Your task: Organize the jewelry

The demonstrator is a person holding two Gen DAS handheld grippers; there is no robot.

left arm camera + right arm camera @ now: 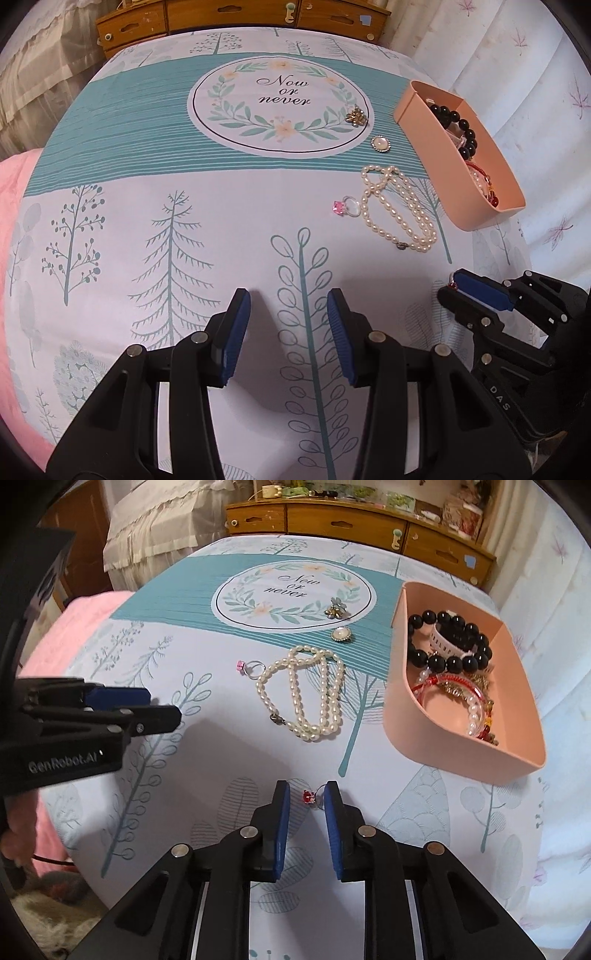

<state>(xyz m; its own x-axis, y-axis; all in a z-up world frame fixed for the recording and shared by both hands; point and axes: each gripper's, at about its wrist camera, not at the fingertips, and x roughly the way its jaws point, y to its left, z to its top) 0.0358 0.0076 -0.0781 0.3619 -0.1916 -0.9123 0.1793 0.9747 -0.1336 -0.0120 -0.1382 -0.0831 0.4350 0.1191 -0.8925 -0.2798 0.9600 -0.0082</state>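
Observation:
A pink tray at the right holds a black bead bracelet, a red bracelet and others; it also shows in the left wrist view. On the cloth lie a pearl necklace, a pink-stone ring, a pearl brooch and a gold flower brooch. My right gripper is open, its fingers on either side of a red-stone ring on the cloth. My left gripper is open and empty over the cloth, left of the right one.
A printed tablecloth covers the table. A wooden drawer cabinet stands behind it. A pink blanket lies at the left, white curtains at the right.

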